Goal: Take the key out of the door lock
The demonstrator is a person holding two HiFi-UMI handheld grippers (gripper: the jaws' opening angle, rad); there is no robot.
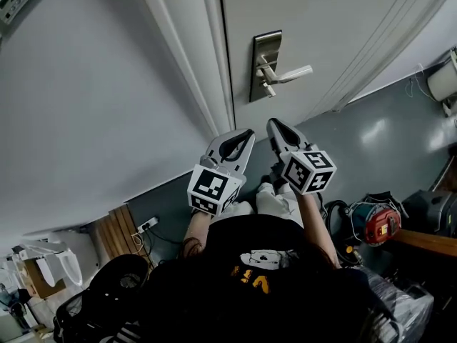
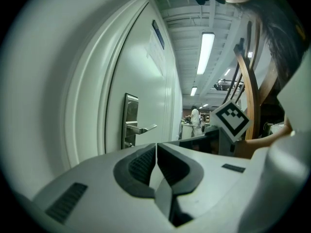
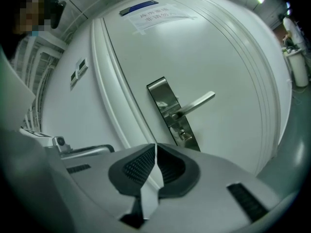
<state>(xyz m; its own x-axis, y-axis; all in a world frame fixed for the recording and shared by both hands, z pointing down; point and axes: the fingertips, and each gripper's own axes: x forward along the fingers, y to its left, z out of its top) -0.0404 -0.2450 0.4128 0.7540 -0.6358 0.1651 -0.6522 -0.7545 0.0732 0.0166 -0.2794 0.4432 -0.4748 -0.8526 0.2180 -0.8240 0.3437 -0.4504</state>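
A white door carries a steel lock plate with a lever handle. Under the lever a small key sticks out of the keyhole. Both grippers hang below the plate, apart from it. My left gripper is shut with nothing in it, and so is my right gripper. In the left gripper view the plate sits far ahead, beyond the shut left gripper. In the right gripper view the key lies just beyond the right gripper, with the lever above it.
The door frame runs along the plate's left, with a plain white wall beyond it. On the grey floor lie a red and grey machine, a wooden plank, a power strip and a black bag.
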